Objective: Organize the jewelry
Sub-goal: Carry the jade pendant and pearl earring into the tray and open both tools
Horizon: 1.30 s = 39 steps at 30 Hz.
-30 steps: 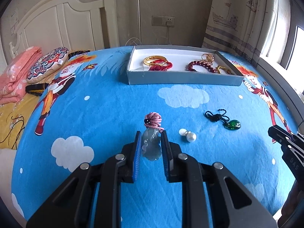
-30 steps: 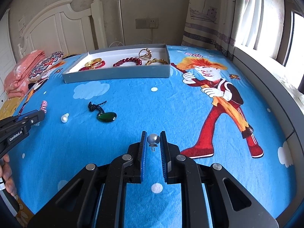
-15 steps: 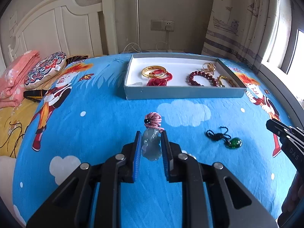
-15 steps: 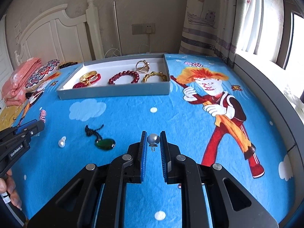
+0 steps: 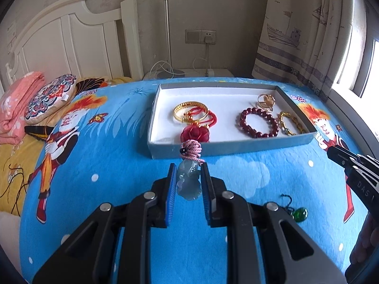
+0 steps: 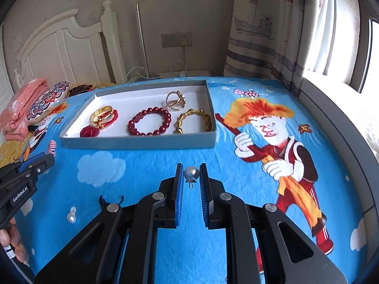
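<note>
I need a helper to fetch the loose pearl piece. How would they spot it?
On the blue cartoon bedspread, look in front of the grey tray, toward its left end. The loose pearl earring lies there, white with a smaller stud, unlike the pearl pinched in the right tool.

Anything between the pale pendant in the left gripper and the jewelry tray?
Only the tray's near wall. The left gripper holds the pale pendant just short of it, above bare bedspread. Inside, the red rose piece sits right behind that wall.
</note>
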Motion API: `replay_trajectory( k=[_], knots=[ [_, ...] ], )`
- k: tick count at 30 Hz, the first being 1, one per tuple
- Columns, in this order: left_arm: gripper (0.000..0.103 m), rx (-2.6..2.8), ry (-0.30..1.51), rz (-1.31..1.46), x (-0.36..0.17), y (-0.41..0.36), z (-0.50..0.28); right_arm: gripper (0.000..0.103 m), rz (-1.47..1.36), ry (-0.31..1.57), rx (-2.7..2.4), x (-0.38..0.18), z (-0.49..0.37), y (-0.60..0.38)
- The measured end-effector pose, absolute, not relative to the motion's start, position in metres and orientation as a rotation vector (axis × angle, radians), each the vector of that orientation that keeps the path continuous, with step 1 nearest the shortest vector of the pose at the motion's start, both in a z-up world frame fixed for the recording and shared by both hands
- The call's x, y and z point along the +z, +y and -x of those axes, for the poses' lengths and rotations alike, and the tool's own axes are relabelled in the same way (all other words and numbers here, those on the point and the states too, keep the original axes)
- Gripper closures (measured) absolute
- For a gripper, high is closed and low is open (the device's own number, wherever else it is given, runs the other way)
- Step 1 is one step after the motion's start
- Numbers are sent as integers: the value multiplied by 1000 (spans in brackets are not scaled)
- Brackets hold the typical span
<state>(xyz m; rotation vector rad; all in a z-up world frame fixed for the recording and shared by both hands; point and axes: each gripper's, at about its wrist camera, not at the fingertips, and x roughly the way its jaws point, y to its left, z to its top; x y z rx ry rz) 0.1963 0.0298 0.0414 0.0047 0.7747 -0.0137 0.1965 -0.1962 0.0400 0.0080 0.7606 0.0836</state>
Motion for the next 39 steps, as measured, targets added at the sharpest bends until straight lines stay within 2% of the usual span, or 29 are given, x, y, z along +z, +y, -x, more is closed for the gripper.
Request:
replay_trajectory(
  k=[25,39],
  knots=[
    [83,-81,779,-8,47,5,-293,88,-8,716,107,60,-295,-162],
    [83,-119,817,1,26,-7,-318,88,-10,767,127,37,-329,-147]
  ],
)
